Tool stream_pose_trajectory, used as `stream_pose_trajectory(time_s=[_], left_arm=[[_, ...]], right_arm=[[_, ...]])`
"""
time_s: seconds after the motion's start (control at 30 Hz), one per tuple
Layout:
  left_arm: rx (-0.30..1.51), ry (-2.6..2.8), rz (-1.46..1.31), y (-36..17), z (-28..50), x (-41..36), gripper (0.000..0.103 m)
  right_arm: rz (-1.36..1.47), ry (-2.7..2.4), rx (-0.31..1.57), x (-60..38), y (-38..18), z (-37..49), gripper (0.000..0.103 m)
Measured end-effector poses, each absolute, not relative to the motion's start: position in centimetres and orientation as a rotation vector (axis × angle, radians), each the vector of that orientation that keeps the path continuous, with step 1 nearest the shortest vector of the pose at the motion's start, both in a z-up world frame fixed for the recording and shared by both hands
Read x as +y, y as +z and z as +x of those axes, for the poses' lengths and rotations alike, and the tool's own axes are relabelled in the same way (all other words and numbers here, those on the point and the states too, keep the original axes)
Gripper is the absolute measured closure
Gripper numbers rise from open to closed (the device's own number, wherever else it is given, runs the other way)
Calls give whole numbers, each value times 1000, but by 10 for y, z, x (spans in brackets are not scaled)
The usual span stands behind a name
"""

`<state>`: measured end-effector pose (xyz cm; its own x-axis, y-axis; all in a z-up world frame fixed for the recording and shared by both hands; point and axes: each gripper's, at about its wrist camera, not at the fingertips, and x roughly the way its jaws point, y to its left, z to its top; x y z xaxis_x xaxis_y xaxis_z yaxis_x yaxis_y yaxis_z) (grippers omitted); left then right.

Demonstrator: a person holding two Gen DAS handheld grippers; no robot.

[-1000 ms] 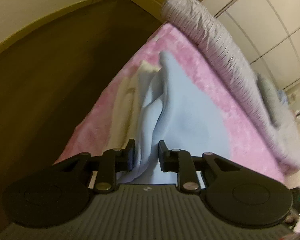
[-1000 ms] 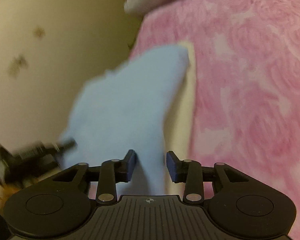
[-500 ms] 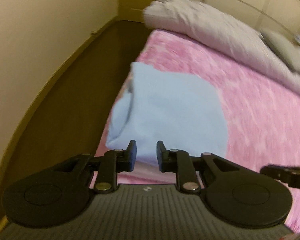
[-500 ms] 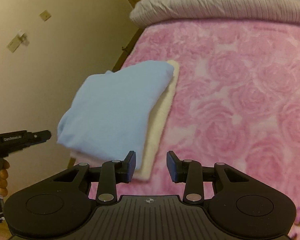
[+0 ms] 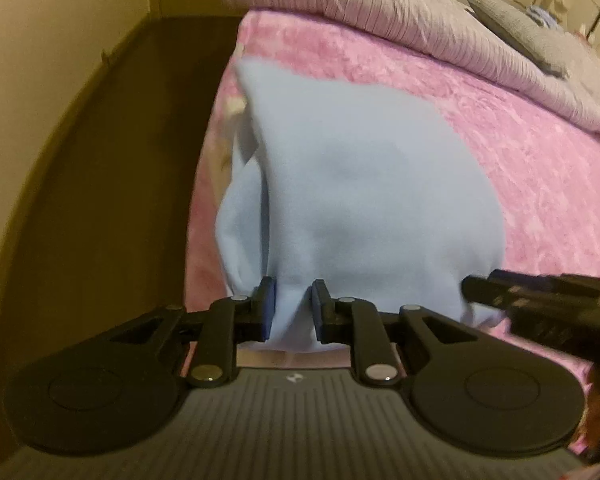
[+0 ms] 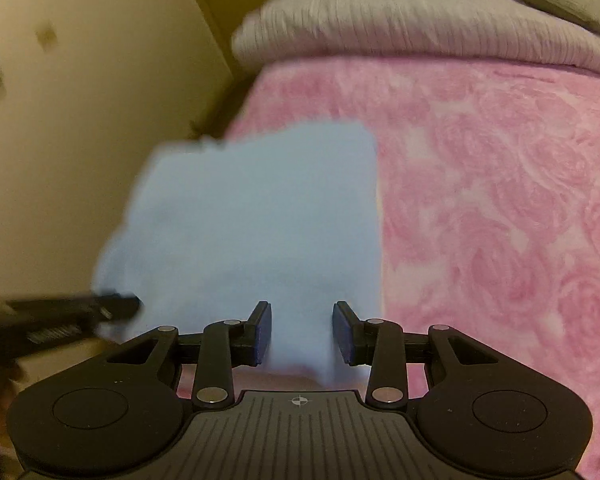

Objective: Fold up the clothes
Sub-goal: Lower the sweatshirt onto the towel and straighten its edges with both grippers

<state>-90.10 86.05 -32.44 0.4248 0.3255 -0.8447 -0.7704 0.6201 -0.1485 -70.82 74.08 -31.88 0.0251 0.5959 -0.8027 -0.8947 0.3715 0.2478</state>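
Left gripper (image 5: pixel 292 304): jaws narrowly parted, light-blue garment (image 5: pixel 360 184) gathered between and gripped. Right gripper (image 6: pixel 302 332): jaws half apart around the garment's near edge; grip cannot be told. The garment lies on the pink blanket (image 6: pixel 500 200); grey bedding (image 5: pixel 380 12) at 12 o'clock.

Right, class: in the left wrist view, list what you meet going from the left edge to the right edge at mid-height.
Cream wall → dark floor → light blue folded garment → pink blanket.
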Motion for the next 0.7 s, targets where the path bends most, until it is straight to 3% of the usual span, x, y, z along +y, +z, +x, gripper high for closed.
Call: stream_pose_trajectory(time_s=[0.13, 0.23, 0.33, 0.7], left_arm=[[920, 695, -593, -314, -900, 871, 87], [918, 657, -556, -285, -890, 884, 89], [877, 622, -513, -263, -876, 904, 89], [887, 662, -528, -325, -844, 954, 89]], right_arm=[[-499, 1172, 954, 751, -320, -721, 66], [-396, 1137, 1018, 756, -297, -708, 65], [-336, 1150, 952, 772, -272, -705, 65], [-490, 1148, 929, 837, -327, -687, 66]])
